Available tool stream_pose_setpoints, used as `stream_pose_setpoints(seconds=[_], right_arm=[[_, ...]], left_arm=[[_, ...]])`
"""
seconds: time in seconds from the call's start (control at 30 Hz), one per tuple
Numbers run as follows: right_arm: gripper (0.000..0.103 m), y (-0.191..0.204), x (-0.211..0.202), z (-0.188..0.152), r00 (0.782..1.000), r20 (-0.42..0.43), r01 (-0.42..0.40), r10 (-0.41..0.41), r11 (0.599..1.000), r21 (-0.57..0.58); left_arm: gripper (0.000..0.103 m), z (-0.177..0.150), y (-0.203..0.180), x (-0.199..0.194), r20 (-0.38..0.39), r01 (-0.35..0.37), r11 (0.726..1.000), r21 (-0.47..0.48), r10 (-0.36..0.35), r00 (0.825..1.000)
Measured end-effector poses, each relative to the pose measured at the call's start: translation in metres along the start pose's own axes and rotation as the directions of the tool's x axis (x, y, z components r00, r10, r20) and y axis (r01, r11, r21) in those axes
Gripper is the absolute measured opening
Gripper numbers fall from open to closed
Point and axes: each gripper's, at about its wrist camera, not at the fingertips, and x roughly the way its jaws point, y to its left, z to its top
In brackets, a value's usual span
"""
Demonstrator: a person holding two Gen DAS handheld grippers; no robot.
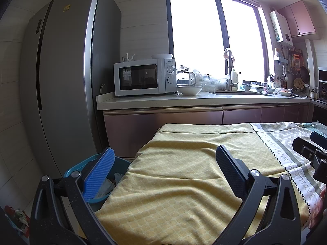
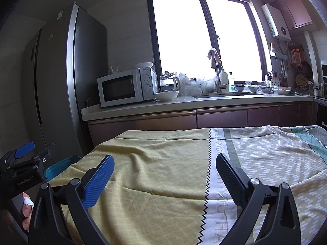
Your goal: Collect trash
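My left gripper (image 1: 164,155) is open and empty above the left part of a table under a yellow and patterned cloth (image 1: 184,163). A blue bin (image 1: 120,163) stands on the floor at the table's left edge, with pale crumpled trash (image 1: 105,186) inside. My right gripper (image 2: 165,163) is open and empty over the middle of the same cloth (image 2: 163,153). The bin's rim (image 2: 59,166) shows at the left of the right wrist view, beside the left gripper's body (image 2: 22,169). No trash shows on the cloth.
A tall grey fridge (image 1: 65,81) stands at the left. Behind the table runs a counter (image 1: 184,100) with a microwave (image 1: 143,77), a white bowl (image 1: 189,90), a kettle, a sink and dishes. A bright window is above. Something small and red-green lies on the floor (image 1: 18,216).
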Motion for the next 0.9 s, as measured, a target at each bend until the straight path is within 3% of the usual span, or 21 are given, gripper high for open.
stream_pose_setpoints(seconds=[0.9], right_arm=[[0.096, -0.0006, -0.0031, -0.0004, 1.0, 0.008, 0.014, -0.014, 1.0, 0.006]], left_arm=[[0.098, -0.0015, -0.0018, -0.0007, 0.008, -0.006, 1.0, -0.002, 0.006, 1.0]])
